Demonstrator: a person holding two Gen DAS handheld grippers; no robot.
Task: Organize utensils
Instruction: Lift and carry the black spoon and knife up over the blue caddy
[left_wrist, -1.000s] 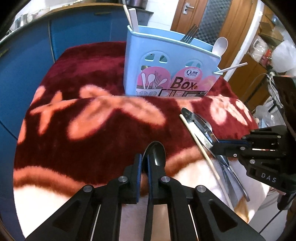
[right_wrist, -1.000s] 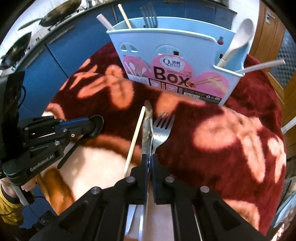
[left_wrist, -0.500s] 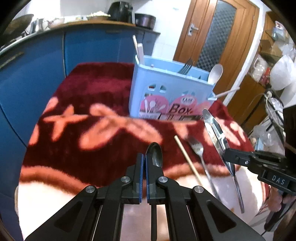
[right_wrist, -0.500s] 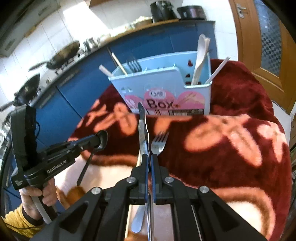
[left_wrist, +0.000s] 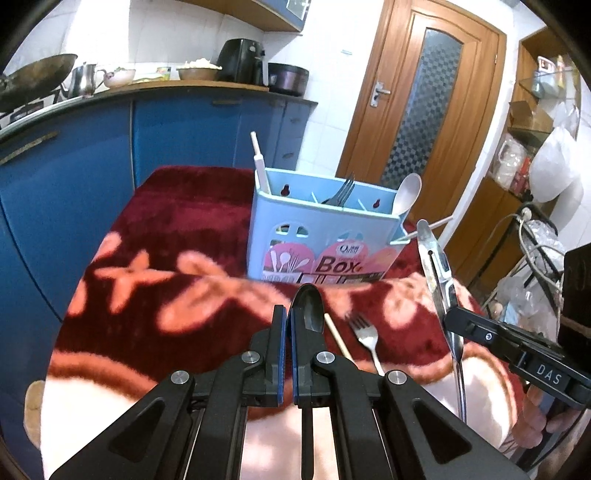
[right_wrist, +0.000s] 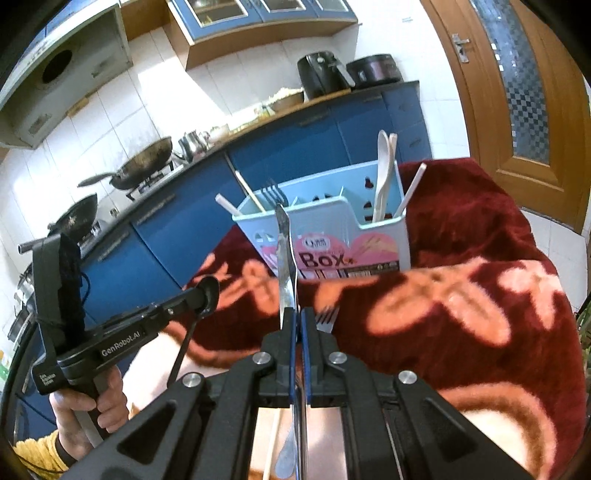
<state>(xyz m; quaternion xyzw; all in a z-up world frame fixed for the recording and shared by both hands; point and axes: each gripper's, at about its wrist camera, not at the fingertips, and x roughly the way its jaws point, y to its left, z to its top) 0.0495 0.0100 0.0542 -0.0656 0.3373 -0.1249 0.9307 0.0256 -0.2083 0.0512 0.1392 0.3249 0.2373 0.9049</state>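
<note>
1. Both tools have risen off the blanket (left_wrist: 177, 229) in the last second. The left gripper (left_wrist: 287, 325) now carries a black spoon (left_wrist: 308, 314) in the air, and the right gripper (right_wrist: 297, 328) has lifted a table knife (right_wrist: 286, 266) clear of the fork (left_wrist: 365, 336) and the chopstick (left_wrist: 338, 338) it lay beside a second ago.
2. Jaws: the left pair is closed to a thin slit on the spoon's handle, bowl pointing forward. The right pair is pinched tight on the knife's handle, blade pointing up and ahead toward the holder.
3. This suggests two pieces are ready to go into the blue utensil box (left_wrist: 321, 236), which stands upright further back on the blanket, well apart from both grippers.
4. The box already holds forks (right_wrist: 271, 194) in the middle, a white spoon (right_wrist: 382, 173) and sticks at the ends, so each slot is partly filled; the knife needs a gap between them.
5. The fork and the chopstick are left on the blanket, just beside each other, below the lifted tools.
6. Behind stand blue cabinets (left_wrist: 92, 155), a wok (right_wrist: 144, 162) and a wooden door (left_wrist: 417, 96), none in the way.
</note>
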